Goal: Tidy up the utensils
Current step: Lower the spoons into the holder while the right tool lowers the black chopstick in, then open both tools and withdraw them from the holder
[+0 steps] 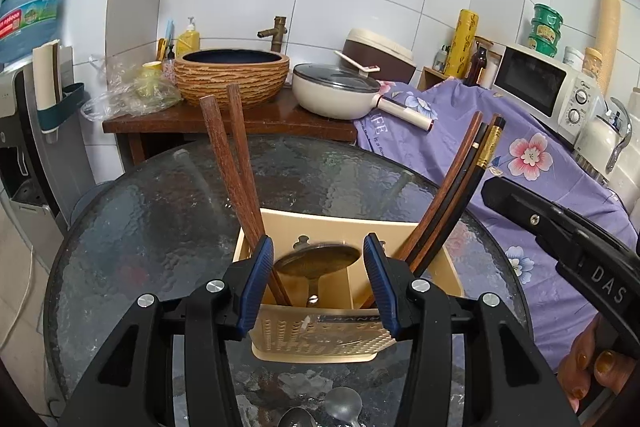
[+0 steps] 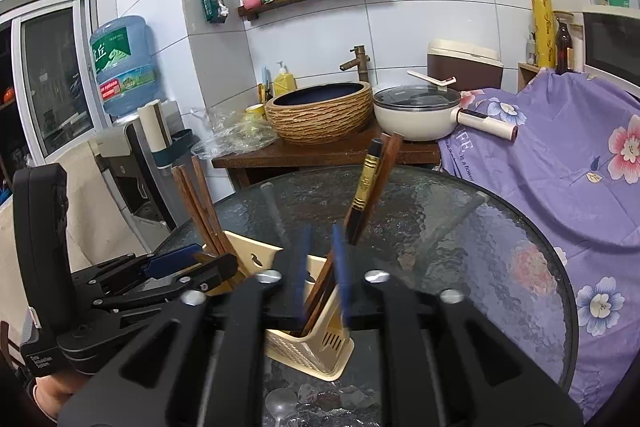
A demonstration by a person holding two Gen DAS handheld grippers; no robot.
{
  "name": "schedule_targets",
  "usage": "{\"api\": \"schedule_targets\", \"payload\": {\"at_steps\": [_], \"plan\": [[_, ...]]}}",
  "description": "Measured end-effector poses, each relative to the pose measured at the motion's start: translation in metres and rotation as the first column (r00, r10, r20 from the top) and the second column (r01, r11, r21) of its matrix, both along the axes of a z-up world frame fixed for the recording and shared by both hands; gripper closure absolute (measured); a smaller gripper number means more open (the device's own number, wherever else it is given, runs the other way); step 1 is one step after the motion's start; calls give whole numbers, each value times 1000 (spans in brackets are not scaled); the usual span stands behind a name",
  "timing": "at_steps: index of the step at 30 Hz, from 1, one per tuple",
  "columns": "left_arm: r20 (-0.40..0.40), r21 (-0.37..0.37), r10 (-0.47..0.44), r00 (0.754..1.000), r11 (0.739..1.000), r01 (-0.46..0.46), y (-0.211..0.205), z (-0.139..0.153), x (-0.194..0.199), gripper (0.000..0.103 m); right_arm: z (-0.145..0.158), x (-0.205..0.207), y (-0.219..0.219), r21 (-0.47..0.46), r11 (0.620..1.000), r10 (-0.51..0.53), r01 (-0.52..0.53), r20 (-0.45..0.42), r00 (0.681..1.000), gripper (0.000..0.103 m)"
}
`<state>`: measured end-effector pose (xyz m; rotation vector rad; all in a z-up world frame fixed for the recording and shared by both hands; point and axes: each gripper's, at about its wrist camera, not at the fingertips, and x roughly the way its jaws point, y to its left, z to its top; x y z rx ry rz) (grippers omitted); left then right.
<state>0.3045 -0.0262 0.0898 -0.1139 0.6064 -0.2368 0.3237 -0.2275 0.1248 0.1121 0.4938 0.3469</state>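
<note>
Both grippers hang over a cream holder on the glass table, each with an utensil between parted jaws.

The round, dark, textured-glass table [image 1: 160, 195] carries the cream perforated plastic utensil holder [image 1: 320, 339] near its 6 o'clock edge; a nudge from either tool could, I judge, tip or slide this light box. In the holder's right compartment the dark and reddish wooden chopsticks [image 1: 460, 183] lean toward 1 o'clock, tips down; a reddish-brown pair [image 1: 236, 163] on the left leans toward 11 o'clock. The bronze metal spoon [image 1: 318, 261] stands handle down, bowl up, long axis near vertical. The left gripper [image 1: 318, 287] is about half open, pads flanking the bowl without clearly pressing it. The right gripper [image 2: 324, 279] is slightly parted around chopstick shafts, blurred; grip uncertain, so they may topple outward.
</note>
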Motion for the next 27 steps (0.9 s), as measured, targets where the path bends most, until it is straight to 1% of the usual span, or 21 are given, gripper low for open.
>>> {"api": "schedule_targets", "payload": {"at_steps": [1, 3, 5, 6, 7, 9, 12, 14, 15, 16, 17, 21, 24, 27], "plan": [[2, -2, 0, 1000, 1000, 0, 0, 1, -1, 54, 0, -2, -1, 4, 1000, -6, 6, 7, 1000, 54], [12, -11, 1, 1000, 1000, -1, 3, 3, -4, 49, 1, -8, -4, 1, 1000, -29, 29, 33, 999, 52], [28, -16, 4, 1000, 1000, -4, 6, 7, -9, 48, 1, -16, -7, -4, 1000, -31, 31, 53, 998, 52], [36, -19, 4, 999, 1000, -4, 8, 8, -13, 46, 0, -20, -9, 0, 1000, -31, 31, 57, 998, 48], [47, -21, 5, 999, 1000, -4, 10, 9, -18, 44, 0, -24, -11, 4, 999, -34, 34, 62, 998, 42], [68, -19, 13, 998, 1000, -11, 15, 9, -30, 38, -5, -34, -14, 1, 999, -39, 40, 65, 997, 36], [81, -2, 28, 996, 1000, -28, 22, 2, -47, 33, -18, -46, -18, -17, 999, -28, 29, 40, 999, 36], [59, 18, 43, 997, 999, -44, 28, -8, -56, 33, -30, -52, -18, -25, 1000, -13, 14, 8, 1000, 35], [44, 28, 44, 998, 999, -45, 30, -15, -59, 33, -39, -57, -18, -27, 1000, -7, 7, -18, 1000, 33], [22, 47, 36, 999, 998, -37, 30, -24, -63, 33, -46, -58, -18, -32, 999, -2, 1, -38, 999, 27], [-2, 73, 29, 1000, 997, -29, 29, -33, -67, 33, -55, -61, -17, -39, 999, 5, -8, -66, 998, 26], [-68, 151, -1, 998, 989, 11, 21, -65, -81, 33, -83, -69, -13, -77, 997, 6, -15, -118, 993, 26], [-118, 167, -21, 993, 985, 41, 16, -85, -88, 33, -101, -75, -10, -98, 995, 6, -21, -155, 988, 26], [-166, 193, -31, 986, 979, 64, 10, -104, -88, 34, -113, -78, -10, -96, 995, 4, -22, -185, 983, 26]]}}
